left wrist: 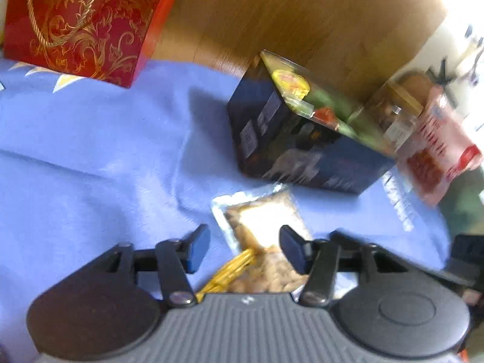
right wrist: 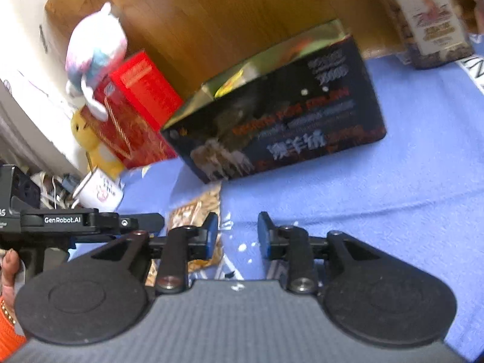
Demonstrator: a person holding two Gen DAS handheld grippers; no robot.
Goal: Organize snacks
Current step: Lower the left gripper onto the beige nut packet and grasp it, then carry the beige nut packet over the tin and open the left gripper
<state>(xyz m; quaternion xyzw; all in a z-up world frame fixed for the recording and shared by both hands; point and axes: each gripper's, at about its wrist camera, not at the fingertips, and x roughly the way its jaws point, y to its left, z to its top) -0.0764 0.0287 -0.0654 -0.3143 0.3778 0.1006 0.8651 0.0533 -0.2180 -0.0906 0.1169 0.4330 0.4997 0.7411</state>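
Left wrist view: the left gripper [left wrist: 245, 249] has its jaws spread, nothing pinched. A clear snack packet [left wrist: 260, 220] lies flat on the blue cloth [left wrist: 90, 151], just in front of the dark box [left wrist: 302, 139]; its near end sits between the jaws, though the pads do not appear to press on it. A gold twist tie [left wrist: 230, 275] lies at the packet's near end. The dark box stands on the cloth against a wooden panel [left wrist: 302, 15]. Beyond the box to the right are a clear jar [left wrist: 396, 112] and a pink packet [left wrist: 435, 157], the latter blurred. Well to the left of the box stands a red gift bag [left wrist: 81, 21] with a gold pattern and a cord handle.

Right wrist view: the right gripper [right wrist: 237, 236] has its jaws spread over bare blue cloth [right wrist: 393, 196], holding nothing. The snack packet [right wrist: 196, 211] lies just in front of the dark box [right wrist: 281, 115], partly behind the left-hand finger. A labelled jar [right wrist: 429, 18] stands to the right of the box, red gift bags [right wrist: 133, 112] and soft toys [right wrist: 96, 48] to its left, with a white mug [right wrist: 99, 190] lower down. The left gripper's body [right wrist: 69, 220] shows at the left edge, fingers [right wrist: 9, 269] wrapped on its handle
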